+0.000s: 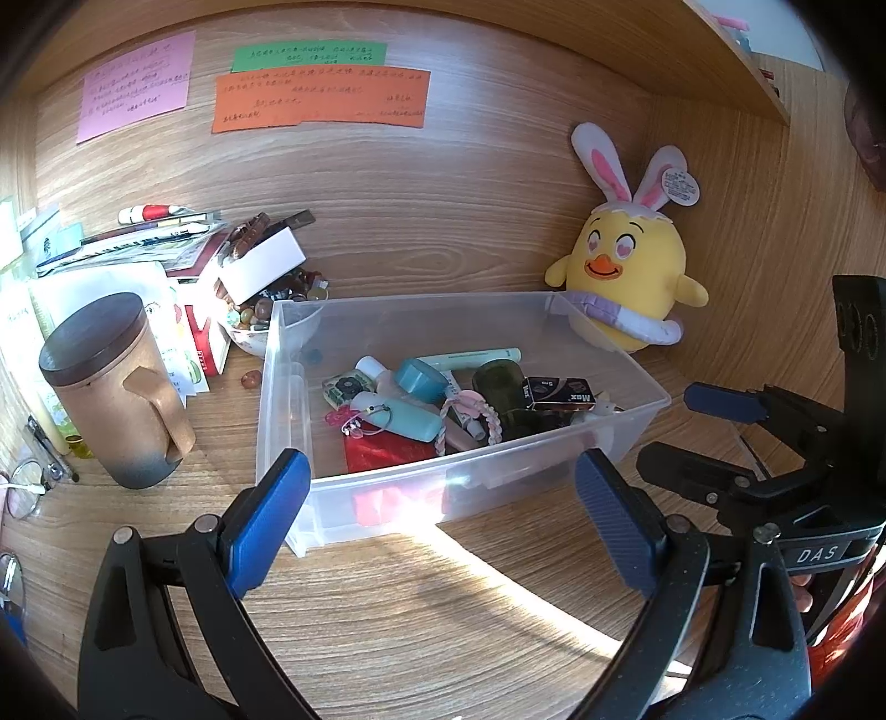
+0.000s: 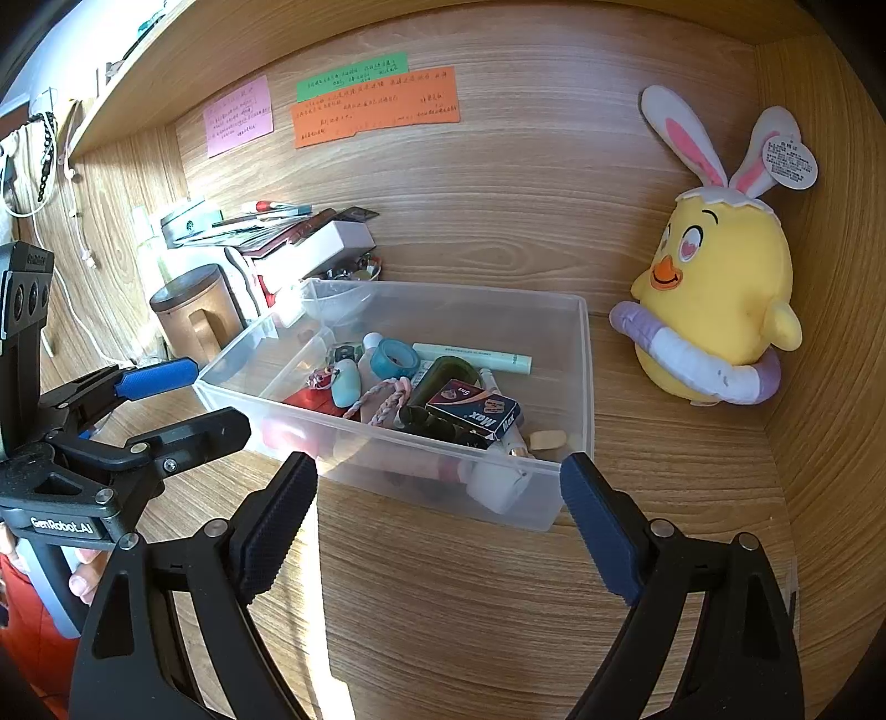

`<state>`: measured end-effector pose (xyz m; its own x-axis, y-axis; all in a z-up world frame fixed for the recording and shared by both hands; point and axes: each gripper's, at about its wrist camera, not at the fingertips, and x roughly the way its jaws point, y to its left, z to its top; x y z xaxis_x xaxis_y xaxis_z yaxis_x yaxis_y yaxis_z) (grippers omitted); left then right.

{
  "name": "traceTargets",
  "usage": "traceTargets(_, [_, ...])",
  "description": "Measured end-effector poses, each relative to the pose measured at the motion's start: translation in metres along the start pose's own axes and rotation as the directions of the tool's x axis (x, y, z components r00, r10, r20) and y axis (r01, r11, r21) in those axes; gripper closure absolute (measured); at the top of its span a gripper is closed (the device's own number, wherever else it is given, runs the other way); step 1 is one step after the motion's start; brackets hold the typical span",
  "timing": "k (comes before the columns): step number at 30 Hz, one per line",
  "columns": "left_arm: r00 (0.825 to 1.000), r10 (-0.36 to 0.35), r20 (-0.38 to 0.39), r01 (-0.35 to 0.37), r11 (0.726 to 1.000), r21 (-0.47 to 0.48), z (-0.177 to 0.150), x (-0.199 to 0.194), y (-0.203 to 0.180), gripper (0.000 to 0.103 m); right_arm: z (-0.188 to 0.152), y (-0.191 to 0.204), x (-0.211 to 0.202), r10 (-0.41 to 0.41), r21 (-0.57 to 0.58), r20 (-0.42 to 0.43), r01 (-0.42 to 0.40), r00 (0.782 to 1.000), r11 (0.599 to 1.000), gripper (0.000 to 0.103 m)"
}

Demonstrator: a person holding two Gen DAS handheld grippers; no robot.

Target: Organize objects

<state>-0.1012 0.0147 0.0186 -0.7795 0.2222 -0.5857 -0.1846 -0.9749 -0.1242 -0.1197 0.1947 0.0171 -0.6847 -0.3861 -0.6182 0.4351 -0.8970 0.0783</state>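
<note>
Both jaws wide, empty: left gripper, right gripper. Clear plastic bin on desk just ahead, filled with trinkets. Looks light, slick, flexible; I'd take rim.

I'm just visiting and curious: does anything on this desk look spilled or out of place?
Yes. Left of the clear bin, a white box sits tilted on the paper pile above a bowl of beads; one bead lies loose on the desk.

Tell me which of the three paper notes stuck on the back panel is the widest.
The orange note, lowest of the three. It stretches further sideways than the green note whose lower edge it overlaps, and than the pink note stuck apart on the left.
</note>
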Motion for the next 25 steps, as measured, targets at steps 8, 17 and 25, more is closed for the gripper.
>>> traceTargets(8, [1.0,-0.002,0.002,0.002,1.0,0.002,0.0002,-0.0005,-0.0006,0.003,-0.0005,-0.0001,0.0004,0.002,0.008,0.0,-0.002,1.0,1.0,0.015])
traceTargets(17, [1.0,0.003,-0.002,-0.003,1.0,-0.002,-0.0023,-0.001,-0.0035,0.003,-0.0011,-0.0015,-0.0006,0.008,0.02,-0.001,-0.008,1.0,1.0,0.014])
traceTargets(25, [1.0,-0.014,0.016,0.014,1.0,0.007,-0.0031,-0.0044,-0.0046,0.003,-0.0018,-0.0018,-0.0001,0.008,0.03,-0.007,-0.007,1.0,1.0,0.014])
